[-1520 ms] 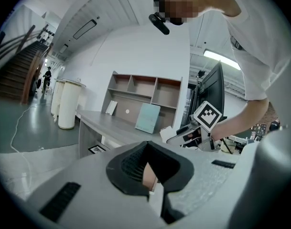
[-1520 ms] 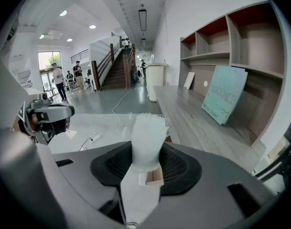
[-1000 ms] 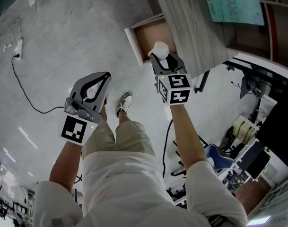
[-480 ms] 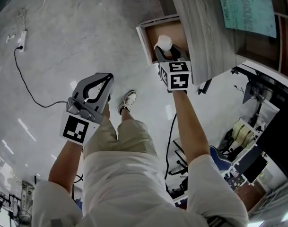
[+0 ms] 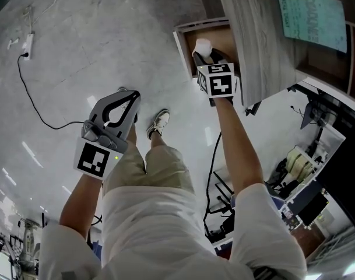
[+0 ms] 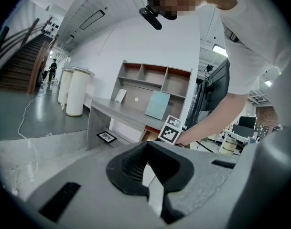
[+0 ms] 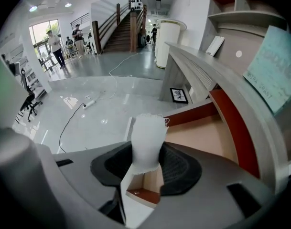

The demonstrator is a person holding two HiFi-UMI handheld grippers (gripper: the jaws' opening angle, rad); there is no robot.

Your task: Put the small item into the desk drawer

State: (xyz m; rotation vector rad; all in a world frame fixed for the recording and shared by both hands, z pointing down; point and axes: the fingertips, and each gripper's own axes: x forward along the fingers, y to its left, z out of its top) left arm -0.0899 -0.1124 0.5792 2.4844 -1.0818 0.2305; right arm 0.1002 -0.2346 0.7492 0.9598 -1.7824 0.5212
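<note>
snugly in right gripper (image 7: 146, 162): small item (image 7: 147, 140)

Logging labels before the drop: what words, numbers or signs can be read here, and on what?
Teal sheet on the desk: handwriting, too blurred to read.
Marker cubes on left gripper and right gripper: black-and-white square patterns, no letters.
Framed picture under the desk: too small to read.
No other text is legible.
</note>
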